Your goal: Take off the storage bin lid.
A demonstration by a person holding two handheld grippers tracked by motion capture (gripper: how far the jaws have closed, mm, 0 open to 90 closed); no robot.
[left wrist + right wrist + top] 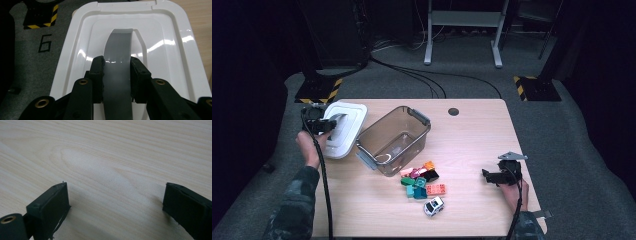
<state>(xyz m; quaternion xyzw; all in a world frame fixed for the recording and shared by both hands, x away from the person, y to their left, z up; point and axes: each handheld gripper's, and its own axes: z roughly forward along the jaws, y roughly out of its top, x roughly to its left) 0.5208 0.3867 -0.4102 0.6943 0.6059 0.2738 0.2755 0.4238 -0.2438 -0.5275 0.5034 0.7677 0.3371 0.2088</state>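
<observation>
Fig. Lid grasp at the far left corner of the bench [472, 150]. My left gripper [117, 62] is clamped on the grey handle [118, 50] of the white lid [172, 50], one jaw on each side of the strap. The lid lies at the left edge of the bench [200, 15], just beside the clear bin [393, 140], and part of it overhangs the grey carpet [32, 67]. My right gripper [115, 202] rests low over bare wood at the right side, jaws spread wide with nothing between them; it is well apart from the loose toy blocks [422, 182] and the toy car [433, 205] in front of the bin.

Risks, as I judge them:
- The handle is smooth and curved, and I hold it near one end. If I lift carelessly, the lid may swing about the grip and slip out.
- Because the lid overhangs the edge, a release or a slip here could tip it off onto the carpet.
- The bin stands close on the lid's right. A sideways swing could knock the bin's rim or its grey latch [419, 116] and shove it into the blocks, scattering them.
- The bin is empty and the toys are not yet inside, so setting the lid on now would close it too soon.
- The cable [323, 170] trailing from my left gripper runs along my sleeve [294, 205] and could snag when I move.
</observation>
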